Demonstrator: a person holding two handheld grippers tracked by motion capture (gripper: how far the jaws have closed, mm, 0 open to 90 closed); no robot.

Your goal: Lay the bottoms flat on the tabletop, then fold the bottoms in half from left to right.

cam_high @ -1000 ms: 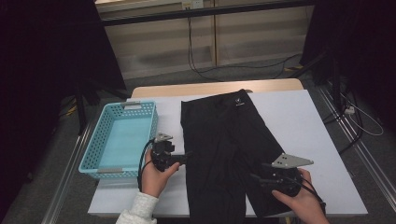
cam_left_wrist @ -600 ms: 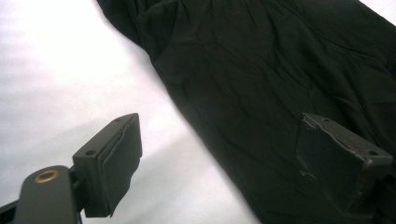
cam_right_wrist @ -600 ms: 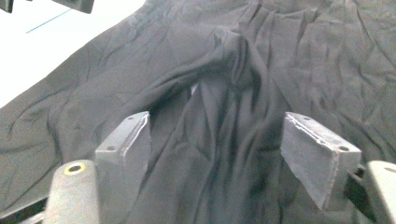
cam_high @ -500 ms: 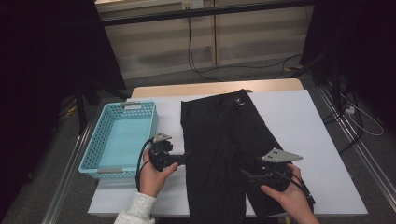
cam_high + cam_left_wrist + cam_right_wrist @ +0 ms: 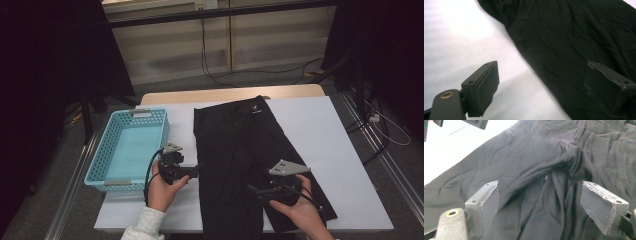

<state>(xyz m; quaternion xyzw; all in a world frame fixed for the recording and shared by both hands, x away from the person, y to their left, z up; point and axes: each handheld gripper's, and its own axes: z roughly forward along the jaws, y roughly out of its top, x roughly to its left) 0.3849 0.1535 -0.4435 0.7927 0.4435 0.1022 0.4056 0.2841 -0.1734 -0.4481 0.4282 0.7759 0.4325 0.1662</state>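
Black trousers [image 5: 250, 160] flat, under right hand-held gripper [image 5: 255, 191], jaws apart

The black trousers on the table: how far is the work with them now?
Done: the black trousers lie spread flat on the white table. In hand: the left gripper waits open at their left edge; the right gripper, jaws just opened wider, hovers over the wrinkled leg, gripping nothing. Left, probably: folding them and putting them into the blue basket, which holds nothing.
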